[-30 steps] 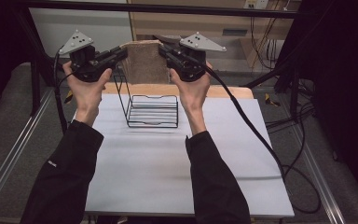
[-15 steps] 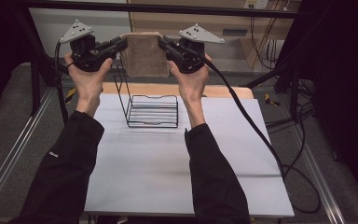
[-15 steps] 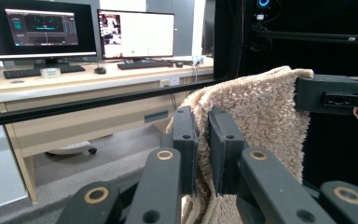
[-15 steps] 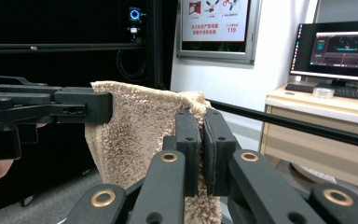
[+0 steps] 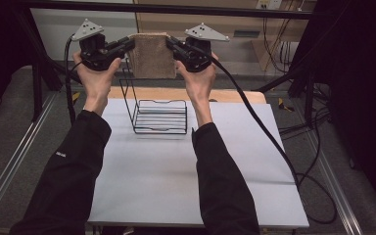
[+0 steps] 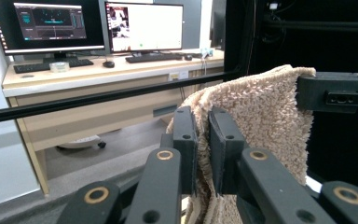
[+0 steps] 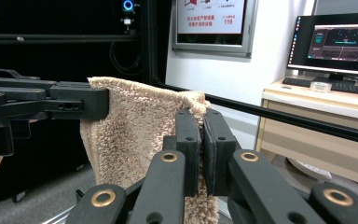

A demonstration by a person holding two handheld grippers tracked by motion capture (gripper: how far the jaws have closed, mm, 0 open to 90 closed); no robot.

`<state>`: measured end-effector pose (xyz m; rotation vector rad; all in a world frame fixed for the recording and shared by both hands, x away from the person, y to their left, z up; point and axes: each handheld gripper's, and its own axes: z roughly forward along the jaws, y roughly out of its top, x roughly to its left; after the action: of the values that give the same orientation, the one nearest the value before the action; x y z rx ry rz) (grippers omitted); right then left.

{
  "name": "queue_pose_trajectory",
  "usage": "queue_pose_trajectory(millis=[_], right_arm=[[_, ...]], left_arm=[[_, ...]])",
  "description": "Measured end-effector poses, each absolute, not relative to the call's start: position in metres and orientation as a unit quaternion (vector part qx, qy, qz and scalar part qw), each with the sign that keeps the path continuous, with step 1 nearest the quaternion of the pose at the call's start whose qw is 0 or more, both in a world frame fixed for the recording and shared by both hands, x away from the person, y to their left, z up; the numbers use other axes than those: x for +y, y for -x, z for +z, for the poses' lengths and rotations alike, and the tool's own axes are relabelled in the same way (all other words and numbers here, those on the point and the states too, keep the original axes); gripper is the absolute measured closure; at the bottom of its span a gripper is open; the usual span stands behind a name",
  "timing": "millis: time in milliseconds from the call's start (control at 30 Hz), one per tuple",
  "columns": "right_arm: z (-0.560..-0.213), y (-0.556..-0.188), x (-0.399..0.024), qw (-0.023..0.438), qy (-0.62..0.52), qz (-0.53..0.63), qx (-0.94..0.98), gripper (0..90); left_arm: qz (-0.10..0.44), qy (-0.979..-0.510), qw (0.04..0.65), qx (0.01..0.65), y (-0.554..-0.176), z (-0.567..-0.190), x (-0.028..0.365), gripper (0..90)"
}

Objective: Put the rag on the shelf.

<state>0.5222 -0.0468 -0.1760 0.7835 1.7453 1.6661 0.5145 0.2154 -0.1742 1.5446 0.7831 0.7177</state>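
**Beige towel held taut between two grippers above a wire rack**

At left, the left gripper (image 5: pixel 127 46) sits in the person's left hand (image 5: pixel 97 78), its black jaws pressed onto the upper corner of a beige towel (image 5: pixel 151 55); in the left gripper view the pile of the towel (image 6: pixel 256 116) bulges out between and beyond the jaws of the left gripper (image 6: pixel 204 140). The cloth hangs flat between the two sets of fingertips, its top edge level with them and its lower edge dangling below. Beneath the jaws, a black wire rack (image 5: pixel 159 116) stands on the white table (image 5: pixel 186 186). At right, the right gripper (image 5: pixel 174 45), in the right hand (image 5: pixel 199 81), pinches the opposite upper corner; the right gripper view shows the jaws of the right gripper (image 7: pixel 203 140) closed on the towel (image 7: pixel 135 135).
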Motion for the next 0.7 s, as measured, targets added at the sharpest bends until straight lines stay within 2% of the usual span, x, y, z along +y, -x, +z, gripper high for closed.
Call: queue_pose_trajectory(millis=[300,700], right_arm=[[-0.193,-0.529,-0.046,0.286,-0.298,0.609,0.677,86.3],[-0.215,-0.515,-0.048,0.269,-0.296,0.594,0.698,85.8]], left_arm=[[0.294,-0.678,0.584,0.336,-0.516,-0.193,0.22,81.5],[0.281,-0.7,0.572,0.323,-0.5,-0.215,0.223,81.5]])
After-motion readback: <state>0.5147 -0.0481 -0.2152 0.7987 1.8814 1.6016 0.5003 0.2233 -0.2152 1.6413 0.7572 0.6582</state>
